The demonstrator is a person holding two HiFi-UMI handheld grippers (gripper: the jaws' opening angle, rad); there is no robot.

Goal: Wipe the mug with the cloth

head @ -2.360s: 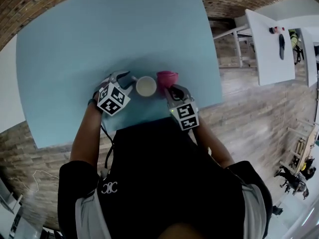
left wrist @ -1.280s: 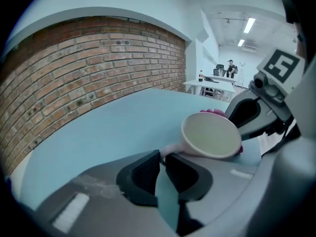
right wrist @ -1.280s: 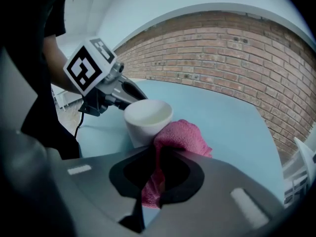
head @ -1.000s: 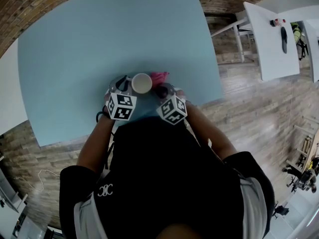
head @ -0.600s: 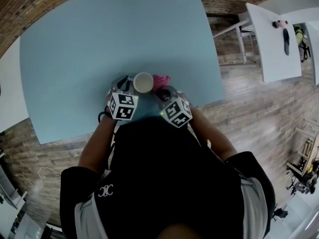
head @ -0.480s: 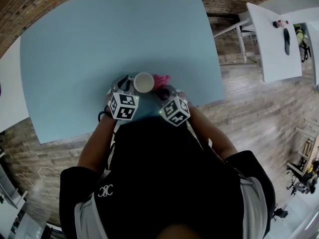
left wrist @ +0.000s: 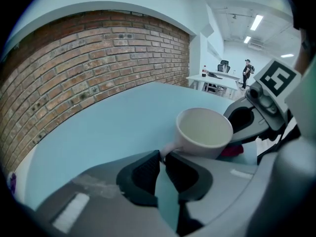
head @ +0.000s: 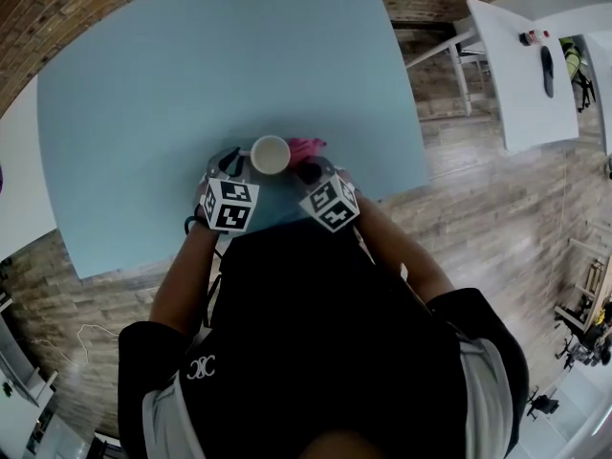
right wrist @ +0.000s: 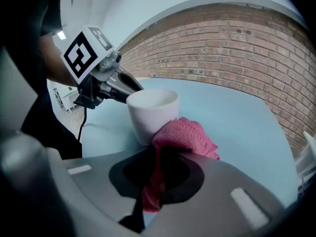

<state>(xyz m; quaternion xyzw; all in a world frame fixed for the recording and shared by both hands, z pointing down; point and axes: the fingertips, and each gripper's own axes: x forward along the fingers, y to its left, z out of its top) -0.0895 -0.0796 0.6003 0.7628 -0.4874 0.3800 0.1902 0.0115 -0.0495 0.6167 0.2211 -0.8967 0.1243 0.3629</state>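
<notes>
A white mug (head: 271, 155) is held above the light blue table (head: 191, 75), near its front edge. My left gripper (left wrist: 162, 158) is shut on the mug's handle (left wrist: 168, 148), and the empty mug (left wrist: 204, 131) stands upright just beyond its jaws. My right gripper (right wrist: 157, 157) is shut on a pink cloth (right wrist: 185, 136), which bunches up against the side of the mug (right wrist: 150, 113). In the head view the cloth (head: 308, 147) shows at the mug's right, between the left gripper (head: 232, 165) and the right gripper (head: 311, 173).
A brick wall (left wrist: 84, 78) runs along the table's far side. A white table (head: 521, 65) with small items stands at the far right on the wooden floor (head: 478, 218). The person's dark torso (head: 316, 352) hides the table's front edge.
Both grippers came together since the earliest frame: the cloth went from beside the mug to against its side. In the last second the right gripper shifted slightly along the mug.
</notes>
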